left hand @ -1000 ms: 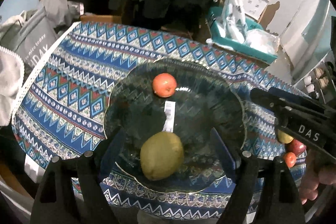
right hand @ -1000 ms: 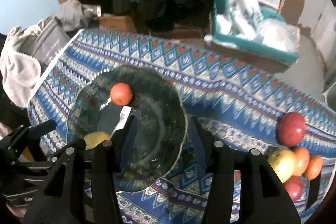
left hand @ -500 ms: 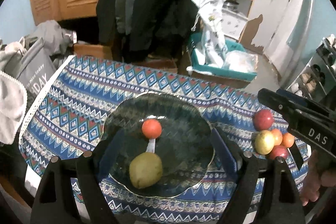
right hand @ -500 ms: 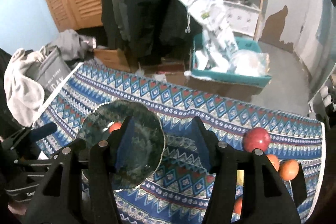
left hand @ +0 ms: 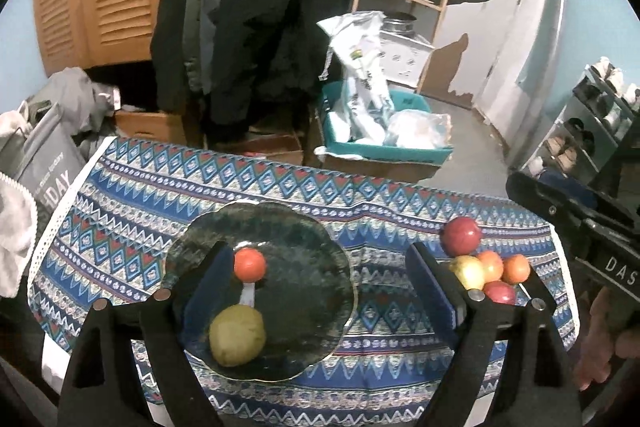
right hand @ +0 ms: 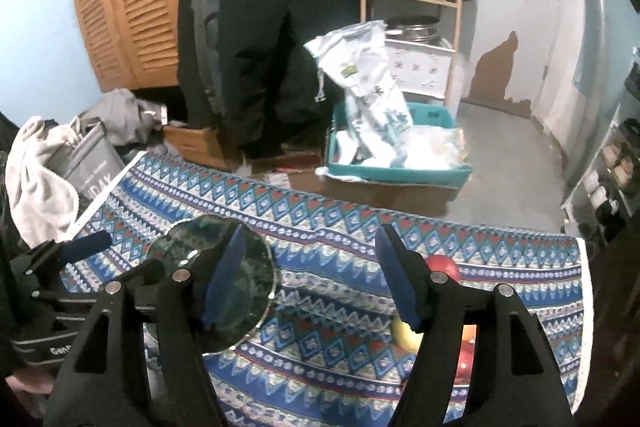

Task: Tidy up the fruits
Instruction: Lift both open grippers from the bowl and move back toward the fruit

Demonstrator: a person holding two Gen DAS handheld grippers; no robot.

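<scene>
Fruit sits in two places on the patterned tablecloth [left hand: 132, 195]: a green pear [left hand: 237, 336] and a small orange fruit [left hand: 249, 264] lie on the dark glass plate [left hand: 308, 267] at lower centre, while a cluster of apples and oranges [left hand: 482, 265] rests at right. The left gripper [left hand: 320, 291] and right gripper [right hand: 310, 277] are both opening, jaws wide, nothing between them.

"DAS" on right tongs [left hand: 618, 269]; "DAY" on grey bag [left hand: 48, 183]; "Gen…" partly legible on left tongs [right hand: 60, 349].
</scene>
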